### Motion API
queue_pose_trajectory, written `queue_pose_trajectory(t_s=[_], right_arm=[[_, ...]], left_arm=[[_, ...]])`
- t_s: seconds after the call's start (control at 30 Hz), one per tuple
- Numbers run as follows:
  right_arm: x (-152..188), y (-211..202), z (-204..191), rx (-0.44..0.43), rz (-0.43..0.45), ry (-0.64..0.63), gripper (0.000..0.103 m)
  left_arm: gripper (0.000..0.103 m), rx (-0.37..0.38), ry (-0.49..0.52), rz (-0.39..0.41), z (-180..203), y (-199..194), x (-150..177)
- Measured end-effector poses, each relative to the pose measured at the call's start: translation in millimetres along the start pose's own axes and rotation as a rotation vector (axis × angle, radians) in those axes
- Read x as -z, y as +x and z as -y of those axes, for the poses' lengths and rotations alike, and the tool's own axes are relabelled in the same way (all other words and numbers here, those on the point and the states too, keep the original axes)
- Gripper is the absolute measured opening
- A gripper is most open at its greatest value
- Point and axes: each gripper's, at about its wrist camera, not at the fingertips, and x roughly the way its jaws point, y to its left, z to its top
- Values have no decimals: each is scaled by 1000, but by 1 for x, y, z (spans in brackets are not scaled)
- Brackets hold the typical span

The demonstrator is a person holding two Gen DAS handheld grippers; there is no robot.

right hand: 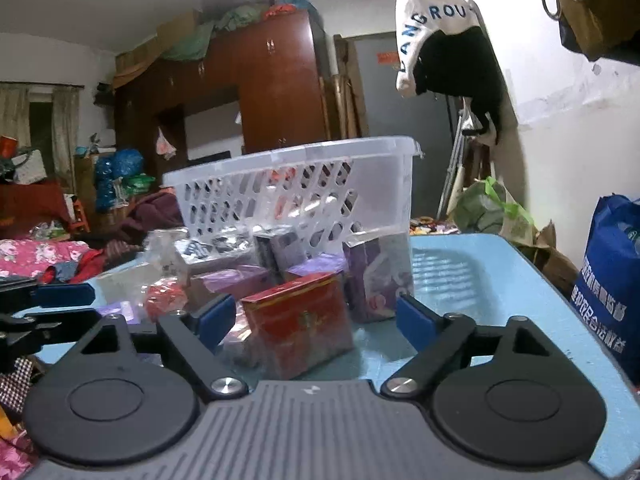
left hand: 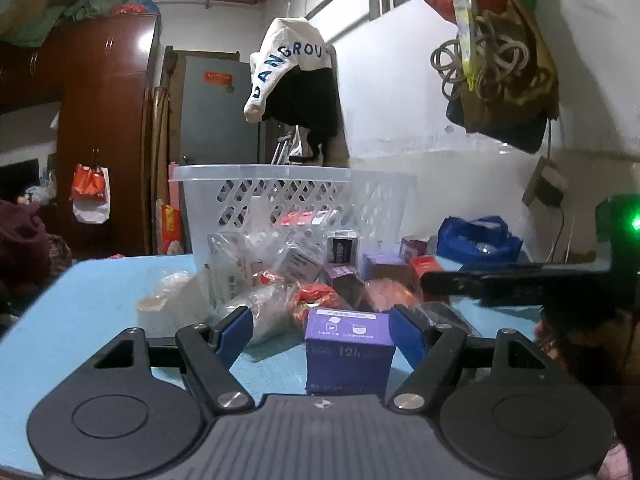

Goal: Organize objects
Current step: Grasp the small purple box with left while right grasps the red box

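On a blue table [right hand: 480, 276], a clear plastic basket [left hand: 296, 200] stands at 12 o'clock behind piled packages. Left gripper [left hand: 320, 332] spread around a purple box [left hand: 347, 350]; right gripper [right hand: 314, 320] spread around a red box [right hand: 298, 320].

The room has white walls [left hand: 420, 80], stained lower down. A dark red-brown wardrobe [right hand: 276, 80] stands at the back, with bundles of cloth [right hand: 236, 16] on its top. Beside it is a grey door [left hand: 218, 112]. A white and black garment [left hand: 296, 76] hangs from a rail. The tabletop [right hand: 480, 280] is light blue.
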Motion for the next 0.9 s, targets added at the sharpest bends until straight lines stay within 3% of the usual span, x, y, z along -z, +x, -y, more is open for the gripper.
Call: queue_pose_trajectory(t_s=[0.13, 0.3, 0.7, 0.8, 0.83, 0.87, 0.9], right_arm=[[9, 5, -2, -26, -31, 19, 84], [11, 4, -1, -55, -40, 26, 70], [5, 2, 1, -57, -49, 7, 73], [3, 3, 2, -69, -56, 3, 69], [3, 2, 3, -73, -54, 3, 69], [3, 2, 2, -70, -50, 4, 68], [2, -1, 2, -65, -41, 3, 68]], left_arm=[[78, -9, 20, 8, 5, -1, 4], [78, -7, 47, 22, 17, -5, 4], [78, -16, 65, -25, 26, 10, 11], [78, -10, 40, -39, 24, 15, 12], [73, -4, 29, -43, 21, 16, 12], [57, 2, 16, -47, 19, 16, 12], [51, 9, 3, -51, 16, 16, 12]])
